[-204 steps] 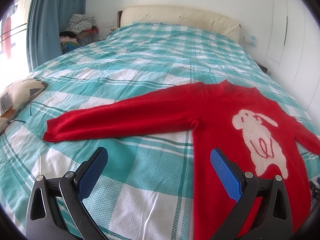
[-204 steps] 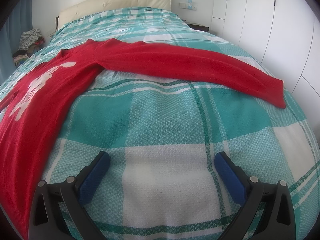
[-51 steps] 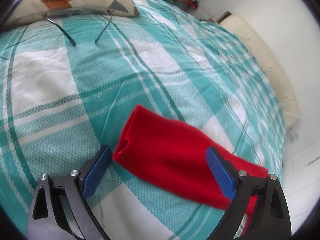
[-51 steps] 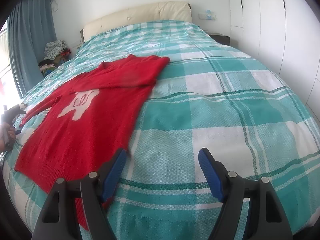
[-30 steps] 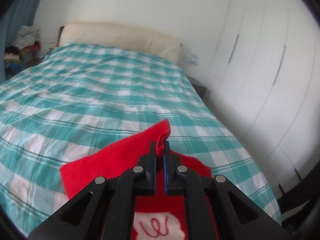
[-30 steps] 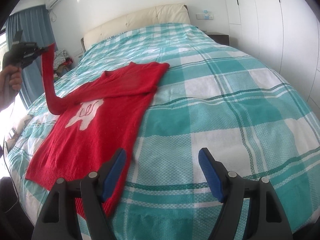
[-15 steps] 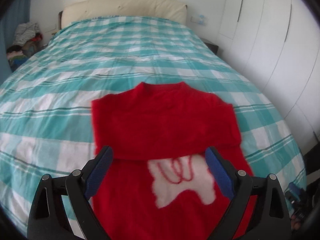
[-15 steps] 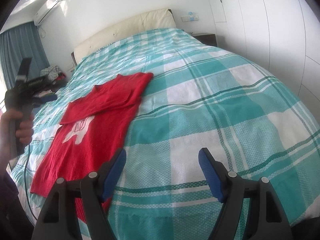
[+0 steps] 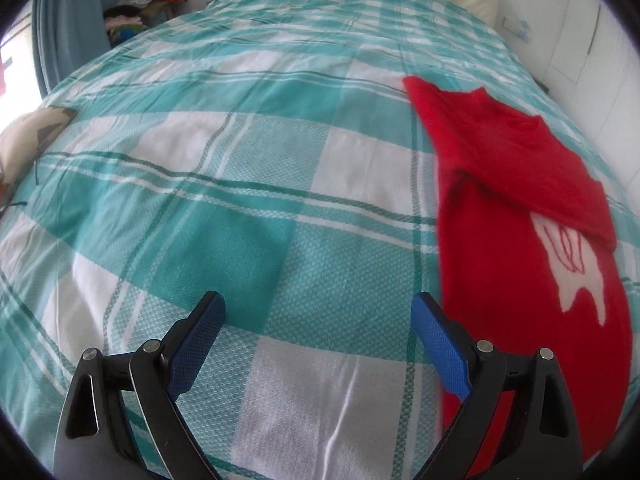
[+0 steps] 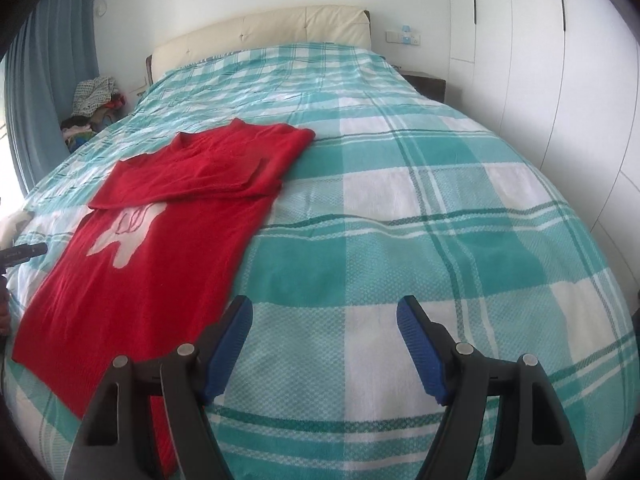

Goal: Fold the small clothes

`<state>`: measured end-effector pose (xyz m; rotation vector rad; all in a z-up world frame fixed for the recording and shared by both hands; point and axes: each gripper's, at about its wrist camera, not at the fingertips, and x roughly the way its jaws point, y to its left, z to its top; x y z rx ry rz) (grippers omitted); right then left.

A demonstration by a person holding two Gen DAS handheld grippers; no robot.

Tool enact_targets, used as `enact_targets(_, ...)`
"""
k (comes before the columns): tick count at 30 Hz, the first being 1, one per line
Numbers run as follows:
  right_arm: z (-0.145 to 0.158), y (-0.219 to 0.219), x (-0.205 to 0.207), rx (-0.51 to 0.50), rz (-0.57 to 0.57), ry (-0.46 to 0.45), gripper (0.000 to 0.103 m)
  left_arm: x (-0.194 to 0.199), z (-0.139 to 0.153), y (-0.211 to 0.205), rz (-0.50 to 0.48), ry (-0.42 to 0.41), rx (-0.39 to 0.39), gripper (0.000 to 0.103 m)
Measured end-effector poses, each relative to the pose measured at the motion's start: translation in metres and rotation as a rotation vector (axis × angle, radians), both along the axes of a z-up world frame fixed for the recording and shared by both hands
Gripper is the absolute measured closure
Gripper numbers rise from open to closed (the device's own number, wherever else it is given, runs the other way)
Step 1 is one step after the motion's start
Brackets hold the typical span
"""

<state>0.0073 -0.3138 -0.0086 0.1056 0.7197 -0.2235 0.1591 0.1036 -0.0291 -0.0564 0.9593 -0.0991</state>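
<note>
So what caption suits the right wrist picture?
Open right gripper above checked teal bedspread, beside red knitted sweater, sleeves folded.

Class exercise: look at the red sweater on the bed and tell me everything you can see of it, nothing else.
The red sweater is a soft-looking knit with a white animal figure on its front, partly covered. It lies flat on the teal-and-white checked bedspread, hem toward the cameras, neckline toward the headboard. Both sleeves are folded inward across the chest, overlapping. Neither open gripper holds it; whether the right one brushes the hem corner is unclear.
</note>
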Motion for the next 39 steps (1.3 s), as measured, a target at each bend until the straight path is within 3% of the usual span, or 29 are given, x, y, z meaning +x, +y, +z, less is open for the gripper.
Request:
enact_targets(3,-0.02,-0.005,0.008,-0.055,-0.02,0.036,0.029,-0.003,0.003,-0.001,0.007,-0.028,0.031,0.008)
enact_targets(6,-0.043,-0.012,0.011,-0.02,-0.029,0.084,0.027,0.0,-0.005,0.0,0.018,0.014,0.028,0.007)
enact_targets(9,-0.045,-0.014,0.012,-0.027,-0.041,0.091,0.018,0.003,-0.015,0.002,0.041,0.056,0.02,0.007)
enact_targets(13,-0.046,-0.016,0.012,-0.022,-0.045,0.092,0.015,0.001,-0.016,0.002,0.046,0.052,0.024,0.006)
enact_targets(18,-0.046,-0.014,0.013,-0.024,-0.049,0.095,0.014,0.0,-0.019,0.003,0.046,0.063,0.022,0.0)
enact_targets(23,-0.047,-0.015,0.013,-0.023,-0.051,0.095,0.012,0.001,-0.024,-0.004,0.038,0.072,0.078,0.0)
enact_targets(39,-0.047,-0.017,0.013,-0.023,-0.059,0.098,0.009,0.0,-0.025,-0.002,0.038,0.073,0.07,0.0)
